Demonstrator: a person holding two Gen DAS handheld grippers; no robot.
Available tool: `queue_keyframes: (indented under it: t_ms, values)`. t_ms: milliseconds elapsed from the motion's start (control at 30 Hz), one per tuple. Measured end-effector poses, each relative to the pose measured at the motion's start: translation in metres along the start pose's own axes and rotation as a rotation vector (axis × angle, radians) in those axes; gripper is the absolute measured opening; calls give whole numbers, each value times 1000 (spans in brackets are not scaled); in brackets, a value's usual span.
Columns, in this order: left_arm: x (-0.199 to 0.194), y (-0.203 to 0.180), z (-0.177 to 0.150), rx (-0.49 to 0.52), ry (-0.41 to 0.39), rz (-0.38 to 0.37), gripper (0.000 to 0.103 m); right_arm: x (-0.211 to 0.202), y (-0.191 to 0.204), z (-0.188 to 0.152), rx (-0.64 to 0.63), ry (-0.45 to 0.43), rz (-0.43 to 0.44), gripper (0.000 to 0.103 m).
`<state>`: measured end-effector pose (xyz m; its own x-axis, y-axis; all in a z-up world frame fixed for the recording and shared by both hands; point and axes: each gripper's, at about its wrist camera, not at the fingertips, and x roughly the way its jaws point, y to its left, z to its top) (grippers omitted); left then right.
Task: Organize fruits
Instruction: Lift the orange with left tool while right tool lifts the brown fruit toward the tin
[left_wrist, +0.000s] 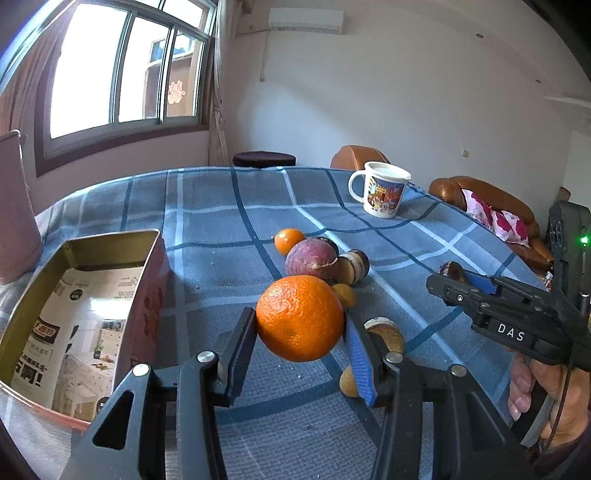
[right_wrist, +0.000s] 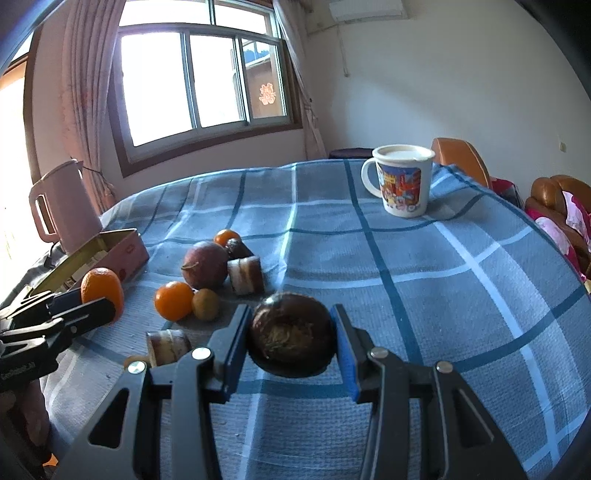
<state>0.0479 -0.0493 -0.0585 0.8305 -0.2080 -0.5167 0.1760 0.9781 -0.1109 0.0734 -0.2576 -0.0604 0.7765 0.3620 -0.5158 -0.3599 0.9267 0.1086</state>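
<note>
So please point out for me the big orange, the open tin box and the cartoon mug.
big orange (left_wrist: 300, 317), left wrist view, middle of its peel, held by the left gripper.
open tin box (left_wrist: 147, 291), left wrist view, its outer side wall.
cartoon mug (right_wrist: 404, 188), right wrist view, its printed side.

A blue plaid tablecloth (right_wrist: 424, 266) covers the table. On it rest a cartoon mug (right_wrist: 402, 181), an open tin box (left_wrist: 74, 317), a pink kettle (right_wrist: 68, 206) and loose fruits (right_wrist: 205, 264).
</note>
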Motion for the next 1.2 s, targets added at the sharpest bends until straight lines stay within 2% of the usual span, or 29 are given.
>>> queue_keyframes:
  t_ms: [600,1200]
  values:
    - [-14,-9,-3,39,-97,48,49,-16,5,-3,-33,-98,35,46]
    - [-26,-11,-6,55,-163,55,49,-32,12,-8,-77,-197,54,46]
